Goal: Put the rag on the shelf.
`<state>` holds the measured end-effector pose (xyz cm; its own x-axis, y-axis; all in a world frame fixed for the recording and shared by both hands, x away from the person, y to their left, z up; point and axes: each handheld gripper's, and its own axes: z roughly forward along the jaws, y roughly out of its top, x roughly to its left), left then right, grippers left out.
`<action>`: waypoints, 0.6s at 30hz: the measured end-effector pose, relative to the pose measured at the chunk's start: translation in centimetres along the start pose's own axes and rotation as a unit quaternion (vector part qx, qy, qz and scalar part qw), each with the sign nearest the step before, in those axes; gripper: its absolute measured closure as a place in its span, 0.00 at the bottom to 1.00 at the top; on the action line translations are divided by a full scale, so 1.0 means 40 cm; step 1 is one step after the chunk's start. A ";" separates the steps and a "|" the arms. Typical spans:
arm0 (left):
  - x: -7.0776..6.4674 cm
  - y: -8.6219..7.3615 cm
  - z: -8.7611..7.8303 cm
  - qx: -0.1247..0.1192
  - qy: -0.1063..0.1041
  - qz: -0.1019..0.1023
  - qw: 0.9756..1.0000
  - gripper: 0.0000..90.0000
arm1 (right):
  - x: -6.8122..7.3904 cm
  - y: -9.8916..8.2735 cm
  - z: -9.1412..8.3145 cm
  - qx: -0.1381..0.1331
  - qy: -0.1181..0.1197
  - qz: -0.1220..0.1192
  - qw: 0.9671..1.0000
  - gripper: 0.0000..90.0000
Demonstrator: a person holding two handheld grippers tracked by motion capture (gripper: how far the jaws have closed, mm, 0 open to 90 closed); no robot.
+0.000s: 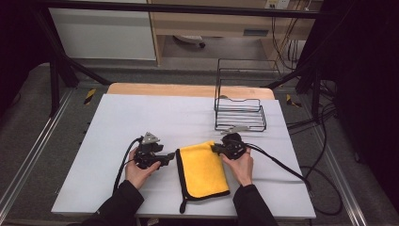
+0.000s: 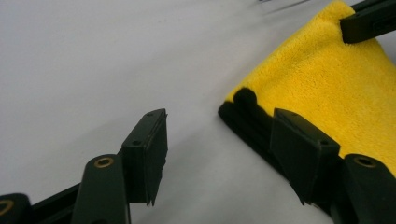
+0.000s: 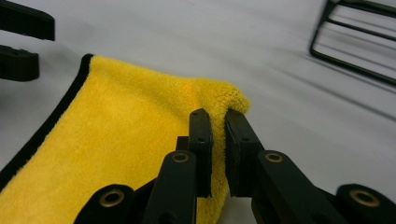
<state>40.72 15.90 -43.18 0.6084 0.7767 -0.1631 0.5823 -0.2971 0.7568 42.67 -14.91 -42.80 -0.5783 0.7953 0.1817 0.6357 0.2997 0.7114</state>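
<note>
A folded yellow cloth [image 1: 202,169] with a black hem lies on the white table [image 1: 155,113] between my two hands. My right gripper [image 1: 214,148] is at the cloth's far right corner; in the right gripper view it [image 3: 217,128] is shut on the fluffy edge of the cloth [image 3: 116,121]. My left gripper [image 1: 169,157] is at the cloth's far left corner. In the left gripper view it [image 2: 224,144] is open, one jaw on bare table and the other over the black hem of the cloth [image 2: 327,84]. The cloth lies flat.
A black wire rack [image 1: 240,115] stands just behind the right gripper and shows at the top right of the right gripper view [image 3: 359,42]. Cables trail from both grippers over the table. Bare white table lies to the left and far side.
</note>
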 end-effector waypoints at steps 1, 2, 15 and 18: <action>-0.004 0.006 0.006 0.000 -0.001 0.000 1.000 0.40 | -0.006 -0.011 -0.011 0.000 -0.006 0.006 1.000 0.92; -0.007 0.010 0.011 0.000 -0.001 -0.001 1.000 0.40 | -0.011 -0.022 -0.019 -0.002 -0.011 0.012 1.000 0.92; -0.044 0.066 0.124 0.052 -0.026 -0.002 0.998 0.57 | -0.057 -0.053 -0.026 -0.031 0.001 0.015 0.999 0.66; -0.045 0.063 0.131 0.056 -0.034 0.000 0.998 0.61 | -0.065 -0.056 -0.019 -0.023 0.004 0.016 1.000 0.64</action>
<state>43.93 10.84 -44.31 0.6423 0.7376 -0.2085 0.6363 -0.3614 0.6815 42.36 -18.04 -44.36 -0.5623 0.7996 0.2109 0.6304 0.2494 0.7351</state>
